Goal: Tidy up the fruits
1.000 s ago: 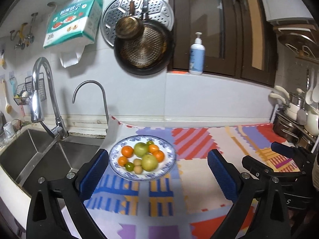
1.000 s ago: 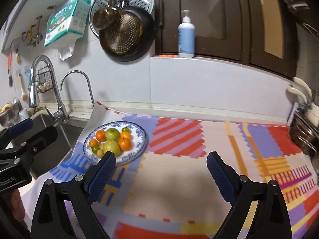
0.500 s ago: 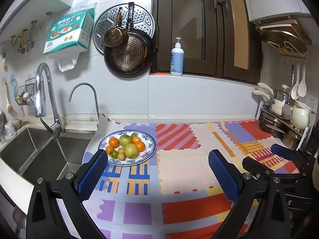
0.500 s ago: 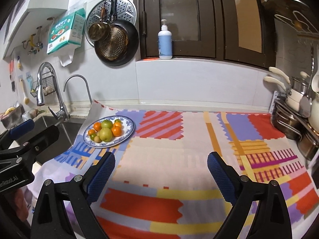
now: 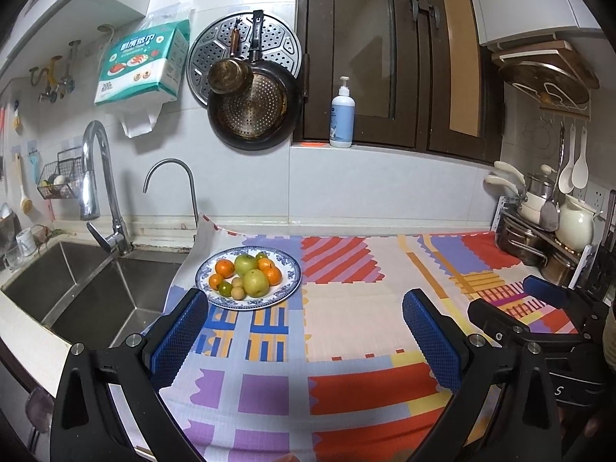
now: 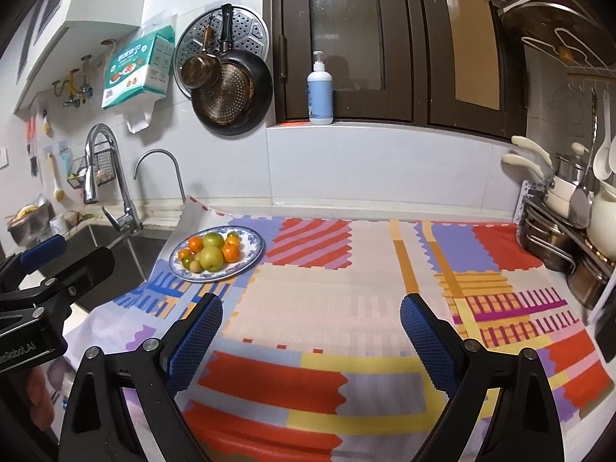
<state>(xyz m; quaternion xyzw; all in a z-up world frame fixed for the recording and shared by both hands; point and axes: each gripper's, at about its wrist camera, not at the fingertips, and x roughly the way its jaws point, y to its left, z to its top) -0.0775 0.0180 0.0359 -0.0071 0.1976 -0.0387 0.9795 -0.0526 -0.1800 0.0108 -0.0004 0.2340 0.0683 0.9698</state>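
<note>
**Fruit heaped on one plate, both claws wide and empty**

Fruit [image 5: 246,274] piled on a blue-rimmed plate [image 5: 292,274] at the mat's [image 5: 346,319] far left corner, just beside the sink [image 5: 77,288]. Two green apples, several oranges, a few small pale and green pieces, all touching in one heap. Same plate [image 6: 252,240] in the right wrist view, farther off and to the left.

Left claw [image 5: 304,331] spread wide over the mat, nothing between its blue pads [image 5: 179,333], plate just beyond the left pad. Right claw [image 6: 308,340] likewise spread wide and empty, hanging above the bare middle of the mat [image 6: 327,300], well apart from the plate.

Only in the left wrist view: full depth of the sink basin, and the right claw's blue tip [image 5: 546,287] at the right edge. Only in the right wrist view: the left claw's body [image 6: 46,281] at the left edge, fingers [image 6: 38,396] of a hand below it.

Common to both: tall tap [image 5: 98,188], hanging pans [image 5: 252,115], pump bottle [image 5: 342,115] on the ledge, pot rack [image 5: 546,223] at far right.
</note>
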